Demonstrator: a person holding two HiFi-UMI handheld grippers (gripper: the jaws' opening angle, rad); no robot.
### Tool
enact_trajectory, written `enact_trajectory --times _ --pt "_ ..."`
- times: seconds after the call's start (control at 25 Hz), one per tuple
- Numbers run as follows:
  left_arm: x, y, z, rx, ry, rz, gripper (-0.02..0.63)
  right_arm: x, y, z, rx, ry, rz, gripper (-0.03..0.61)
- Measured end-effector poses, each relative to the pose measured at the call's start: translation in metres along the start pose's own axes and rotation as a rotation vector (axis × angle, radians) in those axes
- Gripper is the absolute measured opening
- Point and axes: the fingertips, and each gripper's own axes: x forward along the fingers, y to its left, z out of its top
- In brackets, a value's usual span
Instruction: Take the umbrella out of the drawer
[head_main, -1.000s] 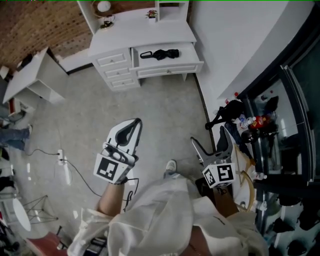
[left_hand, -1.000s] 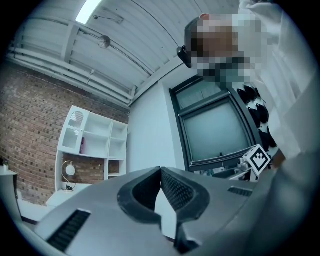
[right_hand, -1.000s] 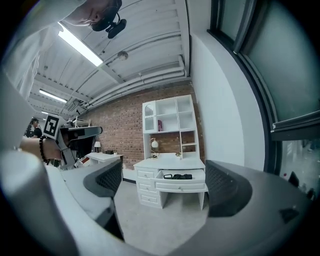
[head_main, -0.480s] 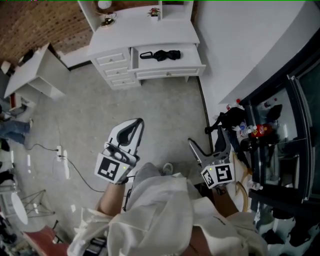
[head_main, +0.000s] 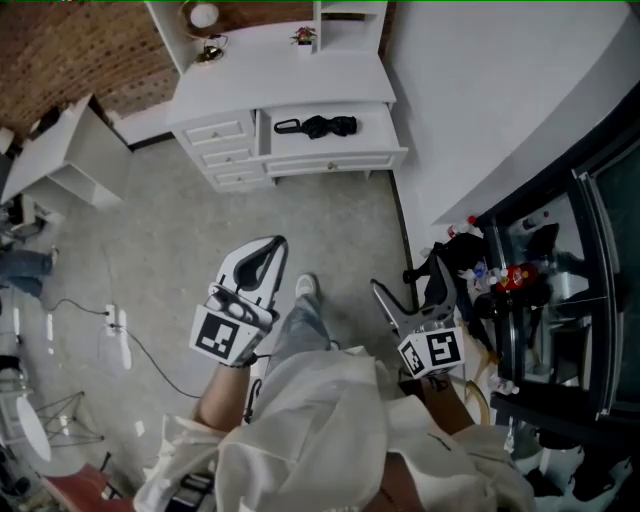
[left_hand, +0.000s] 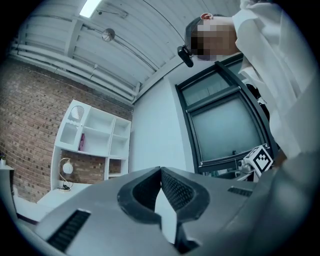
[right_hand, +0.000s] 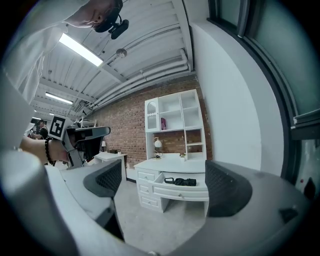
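No legible text anywhere.

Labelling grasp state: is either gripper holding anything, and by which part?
Nothing is held. The left gripper is shut on nothing; the right gripper is open and empty. The umbrella lies in the open drawer.

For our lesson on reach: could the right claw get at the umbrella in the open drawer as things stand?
Probably not yet. The right claw is open and the umbrella lies uncovered in the drawer, but a stretch of floor separates them; the person must step closer.
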Motion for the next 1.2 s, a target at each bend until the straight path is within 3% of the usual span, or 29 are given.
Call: enact_trajectory --times 0.76,1.2 --pt "0.141 0.193 -0.04 -0.052 0.007 -0.054 0.026 0.227 -0.036 0.034 -0.023 -0.013 -0.013 0.511" --pt "0.188 0.241 -0.064 -0.078 0.037 -0.115 0.026 0.297 -0.054 0.037 -0.038 -0.001 -0.034 0.511"
